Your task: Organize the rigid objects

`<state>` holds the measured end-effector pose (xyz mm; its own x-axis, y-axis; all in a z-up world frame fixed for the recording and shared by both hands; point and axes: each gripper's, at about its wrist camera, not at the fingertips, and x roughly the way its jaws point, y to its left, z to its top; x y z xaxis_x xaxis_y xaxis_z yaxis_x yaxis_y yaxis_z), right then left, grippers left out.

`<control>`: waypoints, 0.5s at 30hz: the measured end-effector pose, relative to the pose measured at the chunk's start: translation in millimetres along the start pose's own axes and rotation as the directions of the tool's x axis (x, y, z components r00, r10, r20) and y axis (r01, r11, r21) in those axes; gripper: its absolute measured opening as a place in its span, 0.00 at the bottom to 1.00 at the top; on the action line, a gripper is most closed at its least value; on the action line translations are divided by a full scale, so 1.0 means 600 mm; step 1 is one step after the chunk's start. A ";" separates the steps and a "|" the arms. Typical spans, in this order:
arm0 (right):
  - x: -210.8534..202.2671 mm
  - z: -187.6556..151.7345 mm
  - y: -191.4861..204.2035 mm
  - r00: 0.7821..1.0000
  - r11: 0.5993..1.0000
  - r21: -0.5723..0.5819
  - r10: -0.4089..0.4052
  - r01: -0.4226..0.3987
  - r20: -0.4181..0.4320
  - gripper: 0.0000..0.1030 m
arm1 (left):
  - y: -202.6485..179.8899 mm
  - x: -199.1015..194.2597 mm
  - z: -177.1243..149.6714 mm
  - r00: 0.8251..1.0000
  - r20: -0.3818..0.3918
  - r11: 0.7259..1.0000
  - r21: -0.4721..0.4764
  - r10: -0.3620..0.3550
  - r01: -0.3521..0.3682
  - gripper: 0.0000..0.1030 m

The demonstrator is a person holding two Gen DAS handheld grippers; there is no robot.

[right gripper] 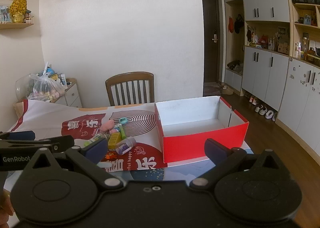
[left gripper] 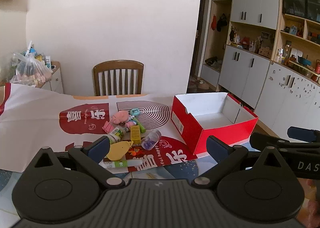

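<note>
Reading "GenRobot" on the left claw (right gripper: pixel 24 140) beside red box (right gripper: pixel 202 142)

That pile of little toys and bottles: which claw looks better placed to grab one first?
Probably the left claw. Its open fingers frame the pile directly ahead, while the right claw, also open and empty, faces the red box, with the pile off to its left.

Both wrist views face across the table (left gripper: pixel 40 128), sharing the red box (right gripper: pixel 200 144) and chair (left gripper: pixel 118 77).
</note>
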<state>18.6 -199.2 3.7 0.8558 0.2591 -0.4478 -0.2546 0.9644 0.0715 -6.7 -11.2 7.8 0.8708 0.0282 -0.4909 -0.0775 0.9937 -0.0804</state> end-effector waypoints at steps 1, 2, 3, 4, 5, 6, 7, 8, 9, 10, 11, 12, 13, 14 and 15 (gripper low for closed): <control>0.000 -0.001 -0.001 1.000 1.000 0.001 0.001 -0.001 -0.001 1.00 | -0.001 -0.001 0.000 1.000 0.001 1.000 0.003 0.004 -0.004 1.00; 0.001 -0.001 -0.001 1.000 1.000 0.001 0.002 -0.002 0.000 1.00 | -0.001 0.000 0.000 1.000 0.001 1.000 0.004 0.005 -0.005 1.00; 0.000 -0.001 -0.001 1.000 1.000 0.001 0.002 -0.002 0.002 1.00 | -0.001 0.000 0.000 1.000 0.002 1.000 0.004 0.006 -0.006 1.00; 0.001 -0.001 0.000 1.000 1.000 0.000 0.001 -0.001 0.001 1.00 | 0.000 -0.001 0.000 1.000 0.002 1.000 0.002 0.006 -0.006 1.00; 0.001 0.001 -0.002 1.000 1.000 0.000 0.002 -0.002 0.000 1.00 | 0.000 0.000 0.001 1.000 0.002 1.000 0.002 0.007 -0.007 1.00; 0.001 0.001 -0.001 1.000 1.000 0.001 0.002 -0.002 0.001 1.00 | 0.001 0.000 0.001 1.000 0.002 1.000 0.002 0.010 -0.010 1.00; 0.002 0.001 -0.001 1.000 1.000 0.001 0.003 -0.003 0.002 1.00 | 0.002 0.000 0.001 1.000 0.003 1.000 0.003 0.012 -0.012 1.00; 0.003 0.002 -0.002 1.000 1.000 0.001 0.004 -0.004 0.003 1.00 | 0.003 0.000 0.002 1.000 0.006 1.000 0.005 0.014 -0.014 1.00; 0.004 0.002 -0.002 1.000 1.000 0.001 0.005 -0.005 0.004 1.00 | 0.004 0.000 0.002 1.000 0.008 1.000 0.007 0.016 -0.016 1.00; 0.004 0.003 -0.002 1.000 1.000 0.000 0.005 -0.005 0.005 1.00 | 0.005 0.001 0.002 1.000 0.008 1.000 0.007 0.017 -0.017 1.00; 0.005 0.003 -0.001 1.000 1.000 -0.001 0.007 -0.007 0.007 1.00 | 0.006 0.001 0.002 1.000 0.010 1.000 0.006 0.017 -0.017 1.00; 0.005 0.003 0.000 1.000 1.000 -0.001 0.008 -0.008 0.008 1.00 | 0.008 0.001 0.002 1.000 0.012 1.000 0.005 0.017 -0.018 1.00; 0.005 0.003 0.001 1.000 1.000 -0.002 0.008 -0.008 0.009 1.00 | 0.009 0.001 0.002 1.000 0.012 1.000 0.005 0.018 -0.018 1.00; 0.004 0.002 0.002 1.000 1.000 -0.002 0.011 -0.011 0.011 1.00 | 0.010 0.001 0.002 1.000 0.012 1.000 0.004 0.018 -0.018 1.00; 0.004 0.002 0.003 1.000 1.000 -0.003 0.013 -0.013 0.012 1.00 | 0.011 0.001 0.002 1.000 0.012 1.000 0.004 0.019 -0.019 1.00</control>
<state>20.7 -196.8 3.9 0.8577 0.2719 -0.4365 -0.2666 0.9609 0.0747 -6.0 -4.5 7.7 0.8749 0.0485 -0.4819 -0.0922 0.9934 -0.0676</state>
